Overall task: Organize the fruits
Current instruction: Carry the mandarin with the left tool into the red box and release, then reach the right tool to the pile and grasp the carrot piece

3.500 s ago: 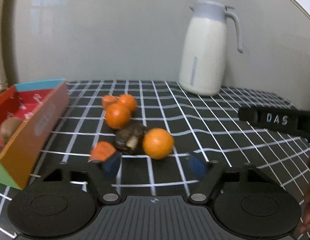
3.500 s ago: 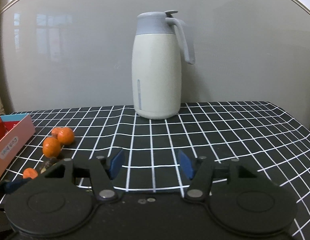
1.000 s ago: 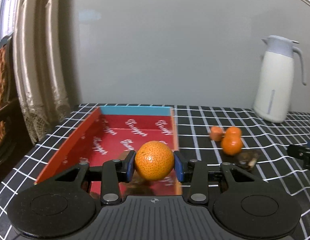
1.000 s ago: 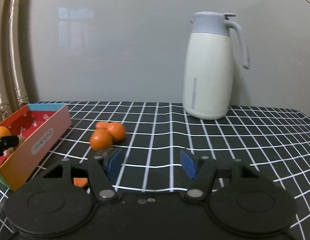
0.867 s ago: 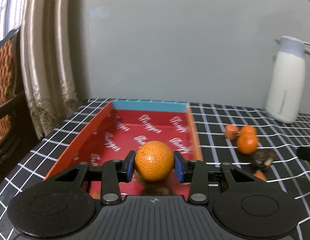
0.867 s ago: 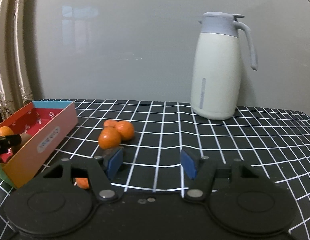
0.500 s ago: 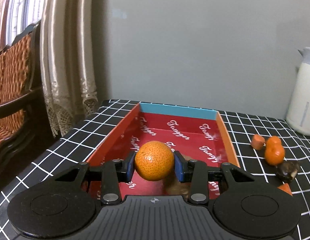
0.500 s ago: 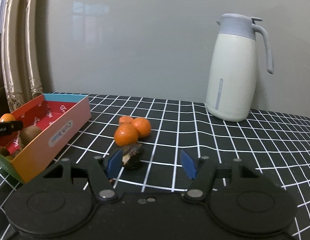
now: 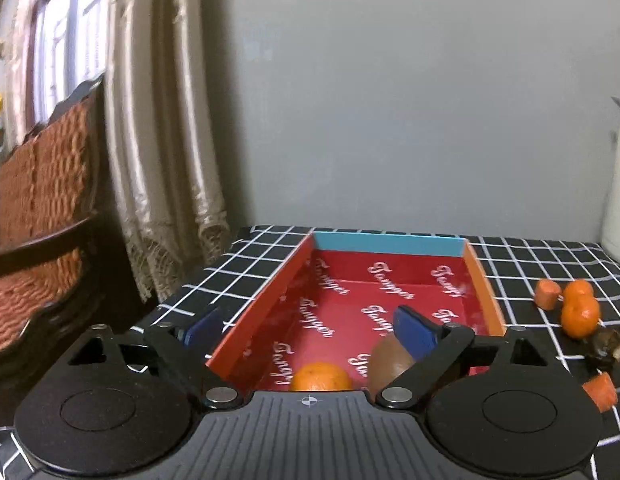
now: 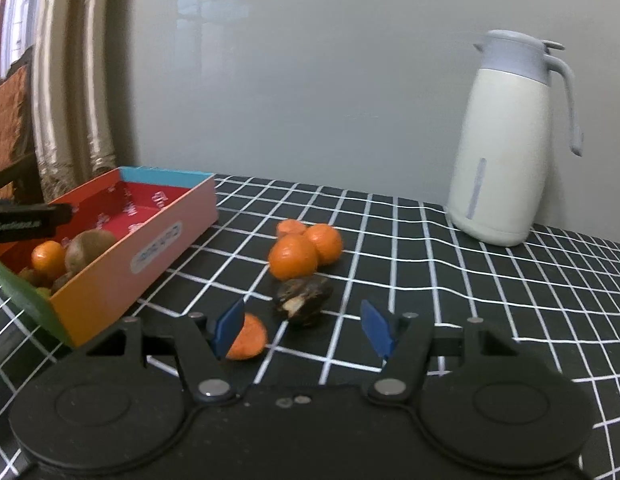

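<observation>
My left gripper hovers over the near end of the red box, and its jaws are opening wide with nothing between the pads. Just below it an orange lies on the box floor beside a brown kiwi. My right gripper stands open low over the checked cloth. A dark shrivelled fruit lies just ahead of its jaws, and an orange piece sits by the left pad. Two oranges and another piece lie farther back. From this side the box shows the orange and kiwi inside.
A cream jug with a grey lid stands at the back right near the wall. A curtain and a wooden chair stand beyond the table's left edge. The left gripper's finger reaches over the box.
The left jaws have opened and the orange has dropped from them into the box next to the kiwi. The right gripper has drifted closer to the loose fruit on the cloth.
</observation>
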Demonstrator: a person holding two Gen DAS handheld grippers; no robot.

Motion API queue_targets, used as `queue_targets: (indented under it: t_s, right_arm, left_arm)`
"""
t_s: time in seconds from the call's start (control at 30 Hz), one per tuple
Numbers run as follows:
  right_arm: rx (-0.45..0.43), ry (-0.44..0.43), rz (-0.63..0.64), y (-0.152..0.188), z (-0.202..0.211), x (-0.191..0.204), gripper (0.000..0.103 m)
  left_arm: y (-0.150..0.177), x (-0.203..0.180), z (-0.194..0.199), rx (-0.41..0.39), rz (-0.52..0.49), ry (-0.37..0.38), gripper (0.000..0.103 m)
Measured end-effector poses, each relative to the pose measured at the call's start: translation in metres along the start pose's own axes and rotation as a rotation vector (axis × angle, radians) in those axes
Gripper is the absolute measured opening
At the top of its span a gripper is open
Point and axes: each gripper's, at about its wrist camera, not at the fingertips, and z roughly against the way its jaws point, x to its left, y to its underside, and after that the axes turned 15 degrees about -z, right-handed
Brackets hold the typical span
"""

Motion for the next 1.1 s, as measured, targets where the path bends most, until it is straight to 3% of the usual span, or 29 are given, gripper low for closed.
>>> queue_targets:
  t_s: [0.27, 0.53, 1.1]
  right_arm:
    - [0.031, -0.053, 0.026, 0.005, -0.001, 0.008, 0.063]
    - [0.064, -0.063, 0.057, 0.011, -0.009, 0.015, 0.063]
    - [0.120, -0.059, 0.041, 0.011, -0.029, 0.024, 0.046]
  left_arm:
    - [-0.003, -0.005, 0.014, -0.018, 0.004, 0.058, 0.091]
    - [-0.001, -0.007, 0.019, -0.016, -0.009, 0.058, 0.097]
    - [0.004, 0.008, 0.018, -0.013, 0.011, 0.055, 0.097]
